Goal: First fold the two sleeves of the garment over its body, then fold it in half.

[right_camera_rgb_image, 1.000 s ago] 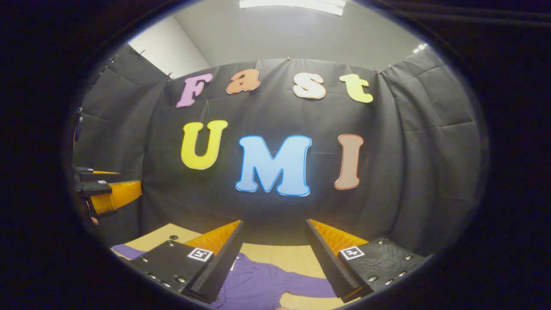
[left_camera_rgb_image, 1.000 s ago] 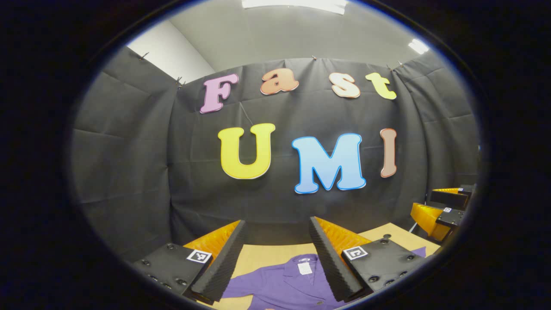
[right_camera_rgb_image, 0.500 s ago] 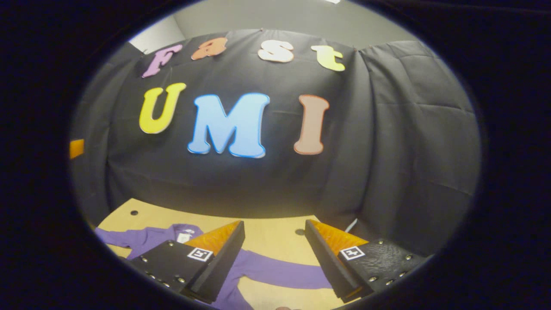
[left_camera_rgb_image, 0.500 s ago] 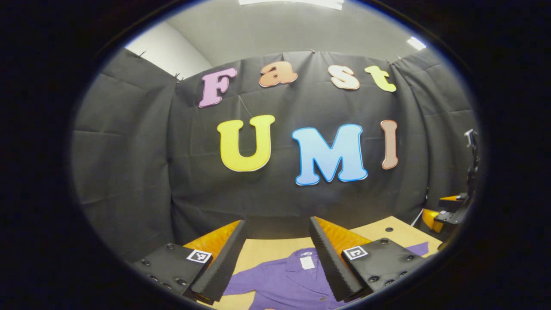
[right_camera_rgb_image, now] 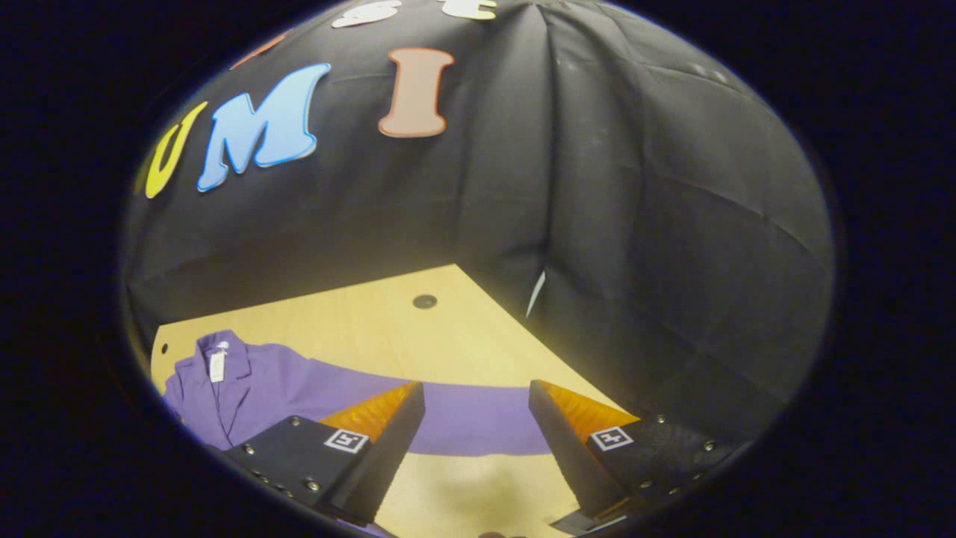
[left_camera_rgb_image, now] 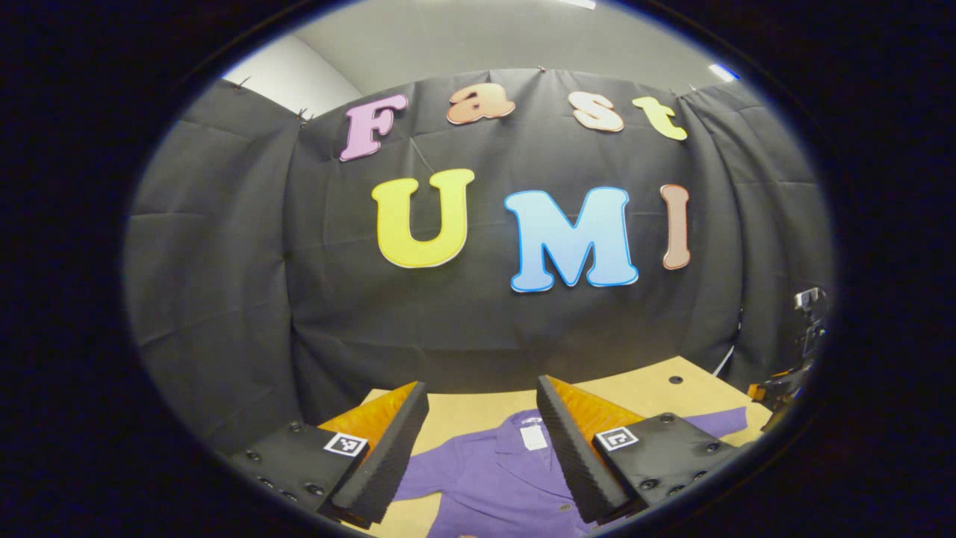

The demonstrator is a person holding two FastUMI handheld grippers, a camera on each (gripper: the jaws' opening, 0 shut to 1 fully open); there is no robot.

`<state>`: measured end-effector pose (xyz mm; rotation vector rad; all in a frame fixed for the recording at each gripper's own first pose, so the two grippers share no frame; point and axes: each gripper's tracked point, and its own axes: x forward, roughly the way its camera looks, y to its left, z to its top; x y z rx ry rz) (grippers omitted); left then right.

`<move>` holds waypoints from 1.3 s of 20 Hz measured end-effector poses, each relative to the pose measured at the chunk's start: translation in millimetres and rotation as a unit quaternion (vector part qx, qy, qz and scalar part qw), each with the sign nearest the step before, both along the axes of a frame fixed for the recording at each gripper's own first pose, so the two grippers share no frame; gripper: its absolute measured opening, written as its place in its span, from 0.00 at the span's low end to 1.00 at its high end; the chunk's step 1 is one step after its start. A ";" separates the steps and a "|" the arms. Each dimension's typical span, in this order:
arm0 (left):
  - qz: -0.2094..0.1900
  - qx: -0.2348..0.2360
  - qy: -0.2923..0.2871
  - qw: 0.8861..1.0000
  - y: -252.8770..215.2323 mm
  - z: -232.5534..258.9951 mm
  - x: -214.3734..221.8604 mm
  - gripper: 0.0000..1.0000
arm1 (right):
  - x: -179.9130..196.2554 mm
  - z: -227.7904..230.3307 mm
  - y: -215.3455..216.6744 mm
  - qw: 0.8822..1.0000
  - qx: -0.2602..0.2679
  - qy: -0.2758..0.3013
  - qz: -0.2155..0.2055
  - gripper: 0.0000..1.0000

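Garment (left_camera_rgb_image: 493,478) is laid flat on the table (left_camera_rgb_image: 478,415), collar toward the far wall. In the left gripper view the left gripper (left_camera_rgb_image: 478,441) is held above it with jaws spread wide and nothing between them; the purple collar and its white neck tag (left_camera_rgb_image: 533,438) are seen right in the gap, at about 6 o'clock of the view. One sleeve (left_camera_rgb_image: 721,422) is stretched out toward 4 o'clock, and the other gripper (left_camera_rgb_image: 777,388) is glimpsed past its end, near the table's edge.

In the right gripper view the right gripper (right_camera_rgb_image: 476,437) is also wide open and empty, and the long sleeve (right_camera_rgb_image: 478,418) is crossed straight between its fingers, lower down on the table. The shirt's body sits off at 8 o'clock.

Plenty of bare tabletop is left beyond the sleeve, up to the corner where the black cloth walls (right_camera_rgb_image: 635,224) meet at about 12 o'clock. A small dark hole (right_camera_rgb_image: 424,301) is seen in the pale wood. The fabric looks smooth, thin and matte; the wall cloth is creased.
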<state>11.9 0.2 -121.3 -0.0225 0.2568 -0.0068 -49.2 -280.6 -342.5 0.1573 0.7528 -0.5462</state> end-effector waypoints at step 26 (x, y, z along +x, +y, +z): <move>0.043 -0.006 0.054 0.998 10.7 -38.8 -7.6 0.95 | -40.3 -169.5 -23.8 0.979 0.122 0.144 -0.082 0.95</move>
